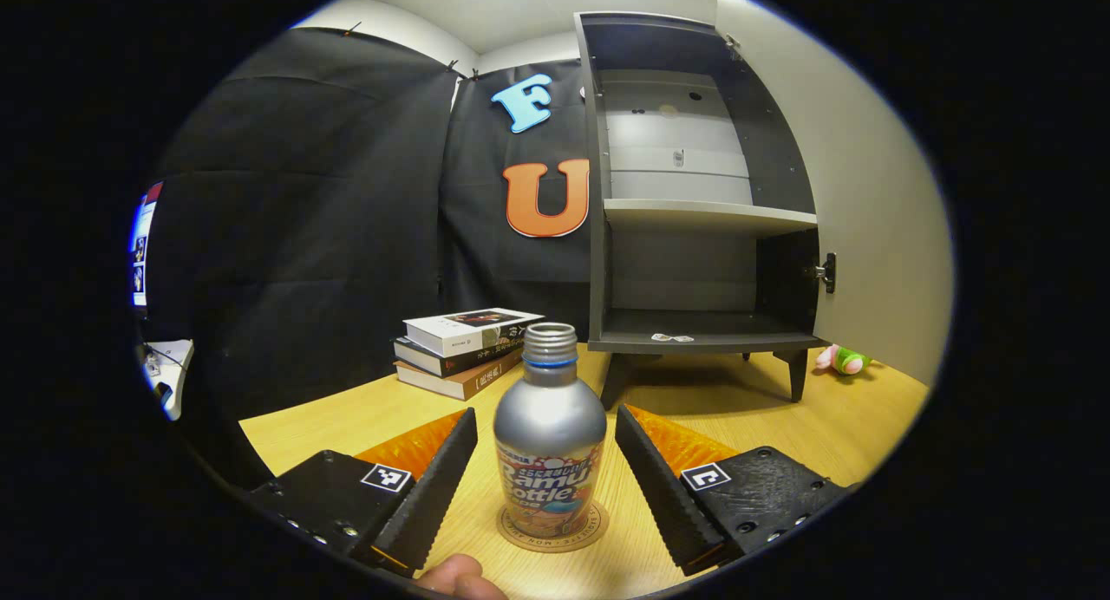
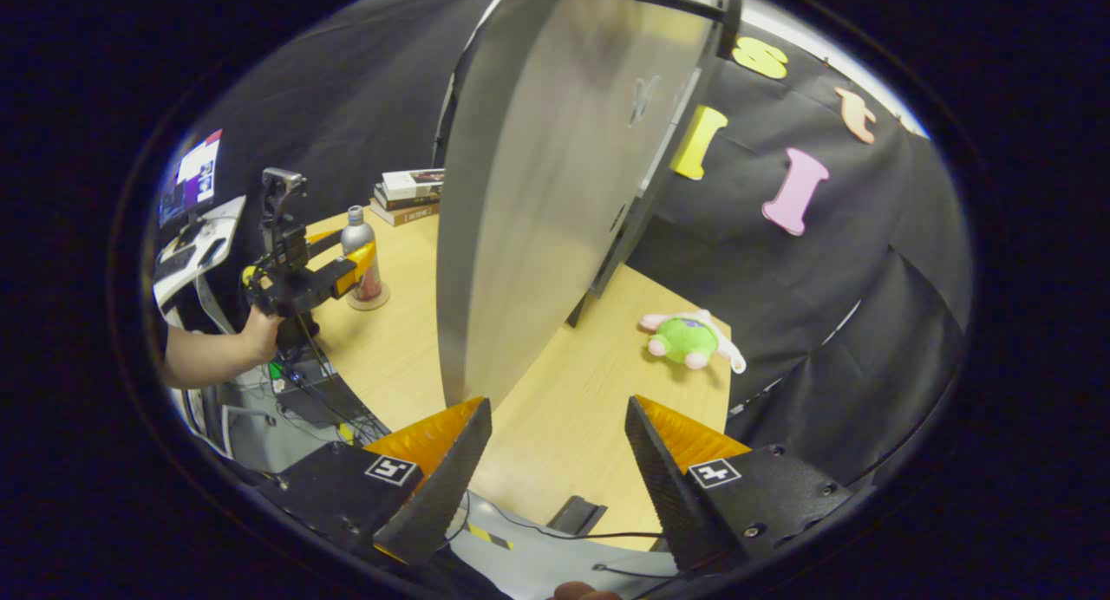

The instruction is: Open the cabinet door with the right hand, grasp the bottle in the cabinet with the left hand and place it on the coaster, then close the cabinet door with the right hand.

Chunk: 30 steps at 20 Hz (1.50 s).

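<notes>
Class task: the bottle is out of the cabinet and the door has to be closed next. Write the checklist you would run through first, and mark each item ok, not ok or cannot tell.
1. Bottle stands upright on the coaster: ok.
2. Left tongs are open, fingers clear of the bottle on both sides: ok.
3. Cabinet door is closed: not ok, it is swung wide open.
4. Right tongs are open and holding nothing, ready for the door: ok.
5. Cabinet shelves hold nothing that juts into the door's path: ok.
6. Plush toy on the table lies clear of the door's swing: cannot tell.
</notes>
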Each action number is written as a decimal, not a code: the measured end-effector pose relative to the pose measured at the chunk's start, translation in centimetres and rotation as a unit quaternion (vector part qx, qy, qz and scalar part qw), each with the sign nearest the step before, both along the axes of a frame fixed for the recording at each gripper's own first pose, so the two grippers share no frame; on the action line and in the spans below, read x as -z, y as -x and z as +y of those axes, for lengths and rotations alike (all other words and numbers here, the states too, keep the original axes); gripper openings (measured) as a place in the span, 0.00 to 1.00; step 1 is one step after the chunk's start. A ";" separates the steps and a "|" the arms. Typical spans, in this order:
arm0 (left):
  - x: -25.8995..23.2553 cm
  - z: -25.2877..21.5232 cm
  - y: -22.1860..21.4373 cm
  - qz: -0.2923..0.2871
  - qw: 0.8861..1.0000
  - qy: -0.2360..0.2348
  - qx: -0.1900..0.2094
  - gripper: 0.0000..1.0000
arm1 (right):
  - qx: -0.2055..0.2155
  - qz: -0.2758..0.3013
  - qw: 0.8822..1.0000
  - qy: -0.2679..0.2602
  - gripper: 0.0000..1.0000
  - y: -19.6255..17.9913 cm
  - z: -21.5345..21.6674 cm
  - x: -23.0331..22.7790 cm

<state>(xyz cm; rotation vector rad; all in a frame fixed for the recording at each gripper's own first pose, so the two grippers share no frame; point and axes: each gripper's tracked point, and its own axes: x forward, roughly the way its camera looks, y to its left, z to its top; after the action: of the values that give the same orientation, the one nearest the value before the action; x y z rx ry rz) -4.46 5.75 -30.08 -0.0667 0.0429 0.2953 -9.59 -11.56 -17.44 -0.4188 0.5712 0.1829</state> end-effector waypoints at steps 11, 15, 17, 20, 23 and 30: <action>-15.4 -5.0 2.9 0.001 0.997 -0.019 0.074 0.97 | 0.093 -0.025 0.991 -0.098 0.99 -0.7 -1.2 0.5; -20.5 -7.6 1.5 -0.009 0.994 -0.009 0.107 1.00 | 0.135 -0.079 0.977 -0.142 0.99 -1.2 -3.0 -4.4; -21.1 -8.3 1.1 0.006 0.993 -0.008 0.115 0.96 | 0.131 -0.121 0.968 -0.174 0.99 -1.5 -3.7 -9.3; -23.5 -8.8 0.6 -0.001 0.993 -0.005 0.121 0.96 | 0.097 -0.186 0.963 -0.167 0.98 -1.4 -3.9 -15.3; -24.3 -8.6 0.0 -0.001 0.991 -0.010 0.132 0.96 | 0.079 -0.228 0.959 -0.146 0.99 -1.3 -2.7 -19.1; -23.4 -4.3 0.9 0.011 0.992 -0.029 0.118 0.96 | 0.082 -0.281 0.944 -0.155 0.96 -1.8 -0.4 -21.4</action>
<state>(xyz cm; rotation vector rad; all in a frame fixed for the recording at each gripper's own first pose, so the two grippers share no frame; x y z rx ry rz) -5.41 1.46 -6.73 -0.0003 0.0628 0.0600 -7.75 -11.98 4.01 -0.1004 0.0086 -0.0127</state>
